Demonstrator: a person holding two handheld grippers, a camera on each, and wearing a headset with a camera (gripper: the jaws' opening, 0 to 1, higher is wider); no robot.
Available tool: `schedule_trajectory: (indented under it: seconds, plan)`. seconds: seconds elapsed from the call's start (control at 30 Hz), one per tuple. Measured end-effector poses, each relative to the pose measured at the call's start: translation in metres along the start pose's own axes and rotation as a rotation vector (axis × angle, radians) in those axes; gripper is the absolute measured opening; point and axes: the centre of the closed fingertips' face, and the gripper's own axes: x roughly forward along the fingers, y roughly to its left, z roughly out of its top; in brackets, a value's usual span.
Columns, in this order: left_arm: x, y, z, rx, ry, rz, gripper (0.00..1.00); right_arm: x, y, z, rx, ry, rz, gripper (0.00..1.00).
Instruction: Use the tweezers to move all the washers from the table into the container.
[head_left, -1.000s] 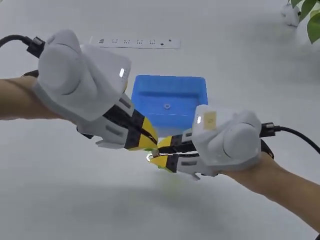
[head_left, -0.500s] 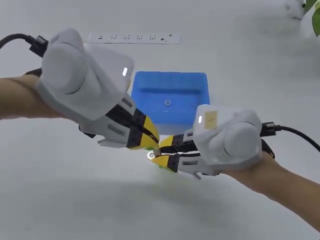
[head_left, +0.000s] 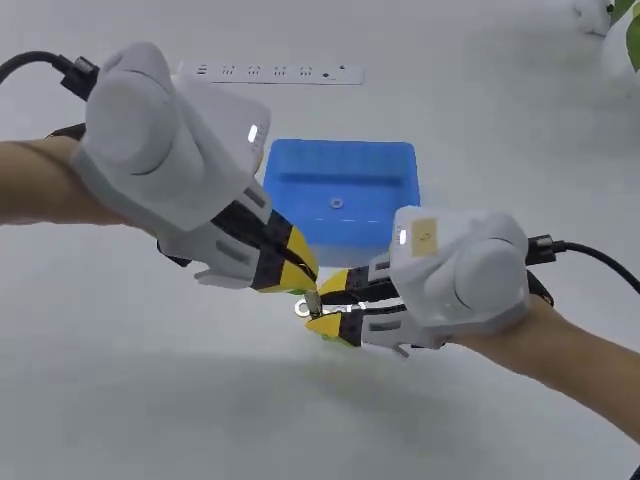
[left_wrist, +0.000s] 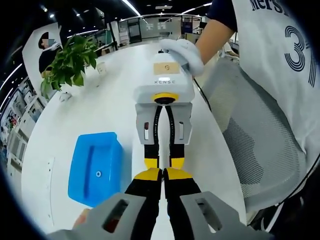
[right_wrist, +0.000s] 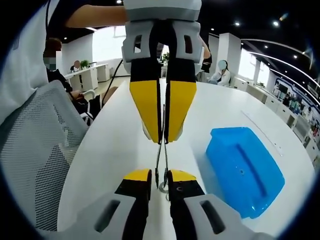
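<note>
Okay, washer (head_left: 303, 309) lies on the table (head_left: 120, 390), near the container's front wall, between the two sets of jaw tips. In the right gripper view it's the small ring (right_wrist: 162, 187) right at the tips of the tweezers (right_wrist: 162, 150). Can't tell whether the tips have it pinched or only touch it.

Left gripper (head_left: 305, 278) is clamped on the tweezers' upper legs, aiming them down at the washer. Right gripper (head_left: 325, 310) straddles the legs low down, jaws nearly together with a thin gap. Can't tell if its pads actually press the legs.

Blue container (head_left: 340, 152) sits just beyond, with a second washer (head_left: 336, 204) already inside.

My read is that the step in hand is the pinch. To do it well:
- Hold the left grip firm so the tweezers don't pivot.
- Seat both tips on the rim, flat to the table.
- Squeeze slowly with the right, square across both legs. An uneven squeeze likely twists the tips and flicks the washer away.
- Lift only once it's held, and move both grippers as one unit with constant squeeze.
- Clear the front wall, then release low over the container floor so it doesn't bounce out.
</note>
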Motion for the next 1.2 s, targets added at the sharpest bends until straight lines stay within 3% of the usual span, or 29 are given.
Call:
schedule_trajectory:
  seconds: [0.2,0.9,1.2]
  plan:
    - [0.0,-0.001,-0.001,0.011,0.015,0.0,0.06,0.001,0.002,0.002,-0.021,0.005,0.004,0.16]
    - [0.003,-0.003,0.004,0.003,0.011,-0.008,0.06,0.0,0.0,0.001,-0.01,0.025,-0.012,0.09]
    - [-0.011,-0.003,0.012,0.001,0.002,-0.004,0.06,-0.01,-0.001,0.016,-0.029,0.016,-0.023,0.1]
